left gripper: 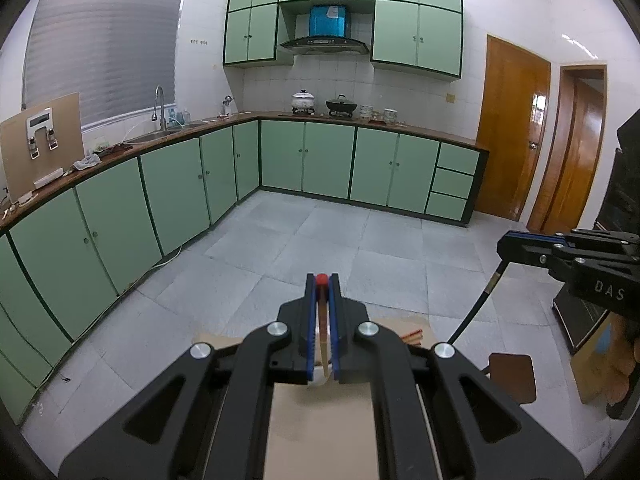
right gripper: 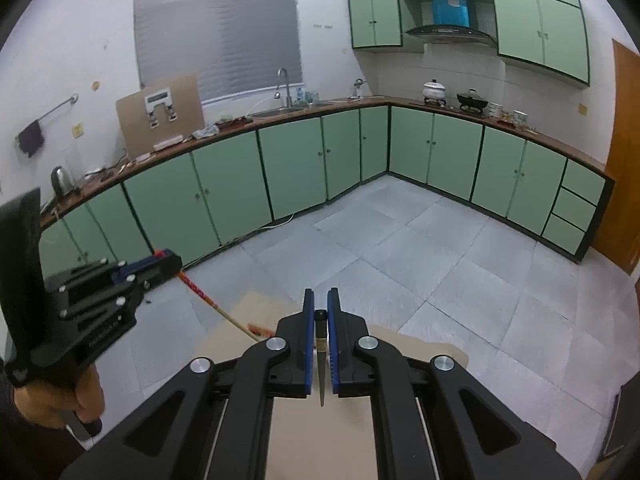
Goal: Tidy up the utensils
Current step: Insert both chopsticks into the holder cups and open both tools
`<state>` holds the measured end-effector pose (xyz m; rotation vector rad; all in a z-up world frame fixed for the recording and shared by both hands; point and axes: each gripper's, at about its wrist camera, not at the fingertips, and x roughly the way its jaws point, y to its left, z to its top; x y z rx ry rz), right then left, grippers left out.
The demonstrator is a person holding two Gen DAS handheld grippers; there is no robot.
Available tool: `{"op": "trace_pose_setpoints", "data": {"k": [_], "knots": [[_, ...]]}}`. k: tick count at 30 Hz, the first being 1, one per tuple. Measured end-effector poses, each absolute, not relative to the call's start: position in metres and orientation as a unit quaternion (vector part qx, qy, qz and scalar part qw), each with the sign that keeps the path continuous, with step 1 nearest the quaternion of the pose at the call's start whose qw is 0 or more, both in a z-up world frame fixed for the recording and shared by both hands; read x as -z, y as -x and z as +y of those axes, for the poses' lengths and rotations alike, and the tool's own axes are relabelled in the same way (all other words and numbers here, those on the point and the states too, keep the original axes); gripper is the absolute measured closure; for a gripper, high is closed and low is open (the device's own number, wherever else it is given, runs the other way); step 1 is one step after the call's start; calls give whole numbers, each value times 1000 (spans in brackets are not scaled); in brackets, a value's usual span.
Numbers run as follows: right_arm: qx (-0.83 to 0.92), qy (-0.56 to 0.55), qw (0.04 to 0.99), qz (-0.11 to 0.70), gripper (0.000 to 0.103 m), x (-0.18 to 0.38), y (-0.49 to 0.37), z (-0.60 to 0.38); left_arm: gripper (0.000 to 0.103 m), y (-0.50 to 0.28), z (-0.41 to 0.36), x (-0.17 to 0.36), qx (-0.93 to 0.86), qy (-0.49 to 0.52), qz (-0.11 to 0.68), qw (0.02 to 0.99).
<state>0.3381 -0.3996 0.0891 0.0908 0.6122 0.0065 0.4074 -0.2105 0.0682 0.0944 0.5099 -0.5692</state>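
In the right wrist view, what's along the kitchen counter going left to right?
Kettle → cardboard panel → faucet → white pot → black wok → stacked bowls.

The left gripper (left gripper: 322,280) and right gripper (right gripper: 321,294) sit low centre in their own views, fingers clamped nearly together, tilted downward.

The tiled floor (left gripper: 328,240) ahead lies open as far as the green cabinets (left gripper: 328,160), giving wide room to pass forward. Near and below, a cardboard sheet (right gripper: 432,352) covers the surface. The right gripper (left gripper: 505,247) crowds the right side, the left gripper (right gripper: 176,260) the left, well apart.
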Motion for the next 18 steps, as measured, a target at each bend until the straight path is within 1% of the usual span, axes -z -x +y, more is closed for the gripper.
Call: {"op": "trace_pose_setpoints", "data": {"k": [6, 11, 18], "knots": [[19, -56, 955, 291, 97, -76, -373, -415, 98, -441, -221, -49, 269, -26, 251, 929], [32, -80, 954, 289, 97, -59, -404, -434, 98, -479, -226, -20, 255, -8, 269, 929], [52, -96, 951, 289, 97, -19, -439, -454, 98, -515, -238, 22, 252, -2, 292, 923]]}}
